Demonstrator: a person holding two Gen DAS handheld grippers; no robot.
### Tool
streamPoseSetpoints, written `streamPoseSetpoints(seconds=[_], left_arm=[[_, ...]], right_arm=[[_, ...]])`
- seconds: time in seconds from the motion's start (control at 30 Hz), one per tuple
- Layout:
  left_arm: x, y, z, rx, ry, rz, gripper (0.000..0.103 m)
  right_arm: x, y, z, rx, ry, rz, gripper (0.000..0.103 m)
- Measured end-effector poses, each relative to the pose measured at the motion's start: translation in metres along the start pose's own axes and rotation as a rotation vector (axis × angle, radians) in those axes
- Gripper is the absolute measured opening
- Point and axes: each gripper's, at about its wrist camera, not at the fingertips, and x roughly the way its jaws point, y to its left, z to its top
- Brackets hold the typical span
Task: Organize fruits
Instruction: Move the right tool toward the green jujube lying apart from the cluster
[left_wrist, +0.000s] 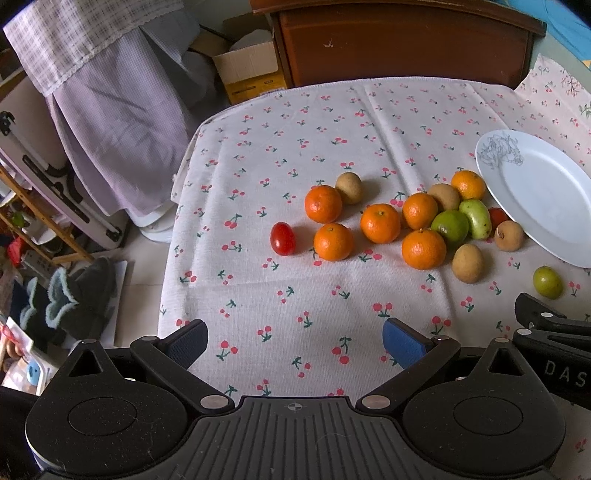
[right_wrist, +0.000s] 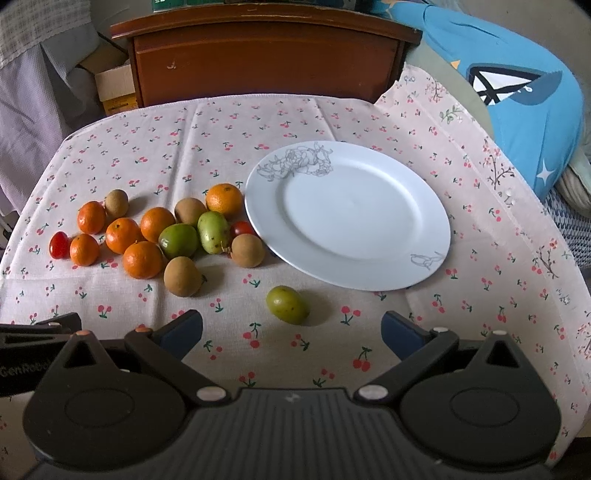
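Note:
A cluster of fruit lies on the cherry-print cloth: several oranges (left_wrist: 380, 223) (right_wrist: 143, 259), brown longans (left_wrist: 467, 263) (right_wrist: 182, 276), green fruits (left_wrist: 450, 227) (right_wrist: 177, 240) and red tomatoes (left_wrist: 282, 238) (right_wrist: 59, 244). A white plate (left_wrist: 546, 195) (right_wrist: 347, 214) sits bare to the right of the pile. One lone green fruit (right_wrist: 287, 305) (left_wrist: 547, 282) lies in front of the plate, just ahead of my right gripper (right_wrist: 291, 332), which is open. My left gripper (left_wrist: 295, 341) is open too, short of the oranges, nothing between its fingers.
A dark wooden cabinet (right_wrist: 266, 55) stands behind the table. The table's left edge drops to a cluttered floor with a cardboard box (left_wrist: 251, 70) and hanging cloth (left_wrist: 122, 122). A blue cushion (right_wrist: 517, 92) lies at the far right. The other gripper's body (left_wrist: 554, 339) shows at right.

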Motion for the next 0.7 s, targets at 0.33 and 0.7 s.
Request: streamPoseSetpoints(seconds=[0.33,0.7], left_arm=[[-0.0022,0.0013,-0.0008,-0.004,-0.002,0.003,0.101],[-0.0067,0.0000,-0.0066,-0.018,-0.009,-0.014,0.100]], right_arm=[[-0.0014,0.0000,-0.0008,0.004,-0.009,0.002,0.102],[-0.0061,-0.0029,-0.0054,0.011,-0.034,0.000,0.102]])
